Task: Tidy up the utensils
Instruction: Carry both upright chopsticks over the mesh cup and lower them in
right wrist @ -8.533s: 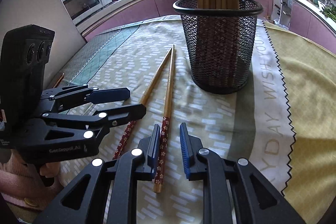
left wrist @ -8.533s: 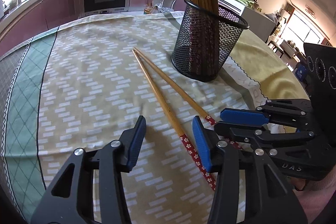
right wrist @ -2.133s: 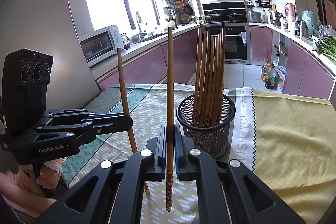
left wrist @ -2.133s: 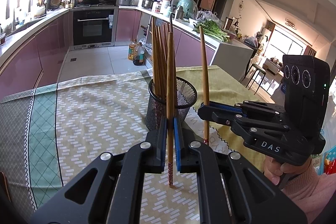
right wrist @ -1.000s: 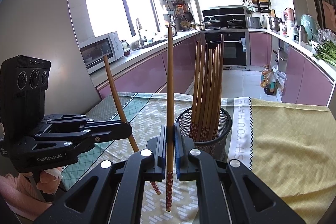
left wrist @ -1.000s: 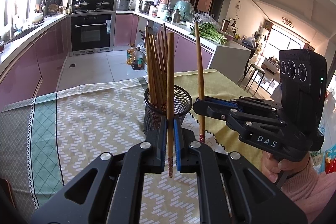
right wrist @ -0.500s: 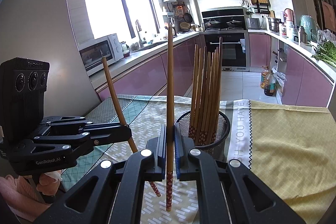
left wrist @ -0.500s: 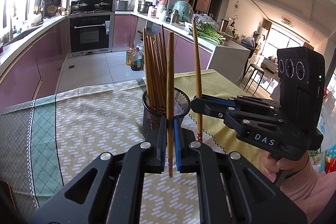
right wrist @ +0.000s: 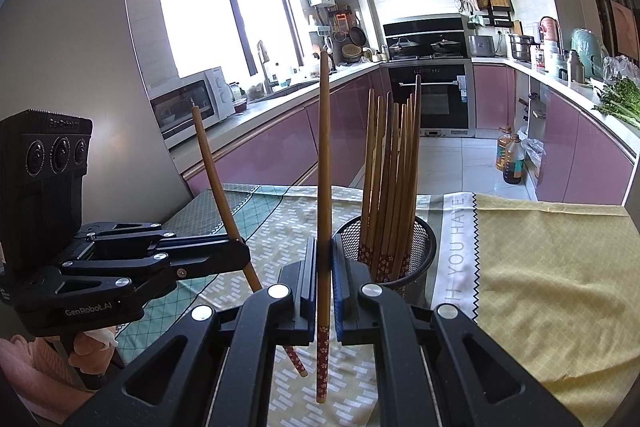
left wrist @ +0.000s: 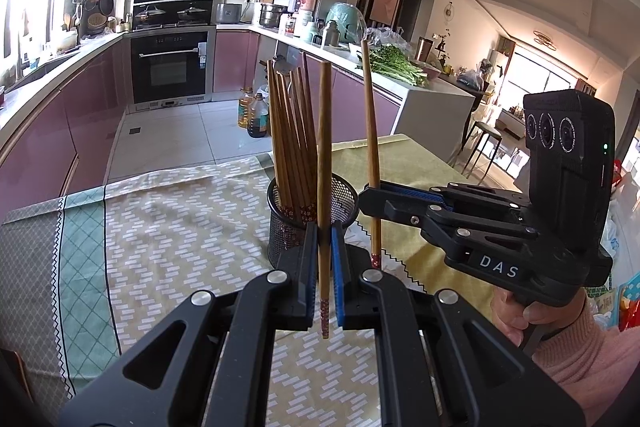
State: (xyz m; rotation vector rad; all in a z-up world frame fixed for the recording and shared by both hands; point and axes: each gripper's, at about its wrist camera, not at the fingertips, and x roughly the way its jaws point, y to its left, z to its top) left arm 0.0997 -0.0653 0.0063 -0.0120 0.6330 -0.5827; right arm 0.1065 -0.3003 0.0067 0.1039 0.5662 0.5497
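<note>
Your left gripper (left wrist: 324, 281) is clamped tight on a single chopstick (left wrist: 324, 163), its blue pads pressed against the shaft just above the red flower-patterned end, which pokes out below the jaws while the plain end stands upright in front of your camera. Your right gripper (right wrist: 324, 287) does the same with a second chopstick (right wrist: 323, 187), pinched low on the shaft with the patterned tip hanging beneath the fingers (from the left camera you see this one as a nearly vertical stick held at the tip of the black arm marked DAS). Seen from your right camera, the left gripper's chopstick leans, its upper end tilted away to the left. Both sticks are held up off the patterned tablecloth (left wrist: 168, 227), neither touching it. Just beyond the two grippers stands the black mesh holder (left wrist: 340, 199), upright on the cloth near the seam between the brick-patterned panel and the plain yellow one, with a bundle of matching chopsticks (right wrist: 390, 179) already standing in it, patterned ends down and fanning slightly apart at the top. Neither held stick is inside the holder. Farther back you have the pink kitchen cabinets (right wrist: 280, 143), a built-in oven (left wrist: 170, 69), and a microwave (right wrist: 188, 107) under the window.
</note>
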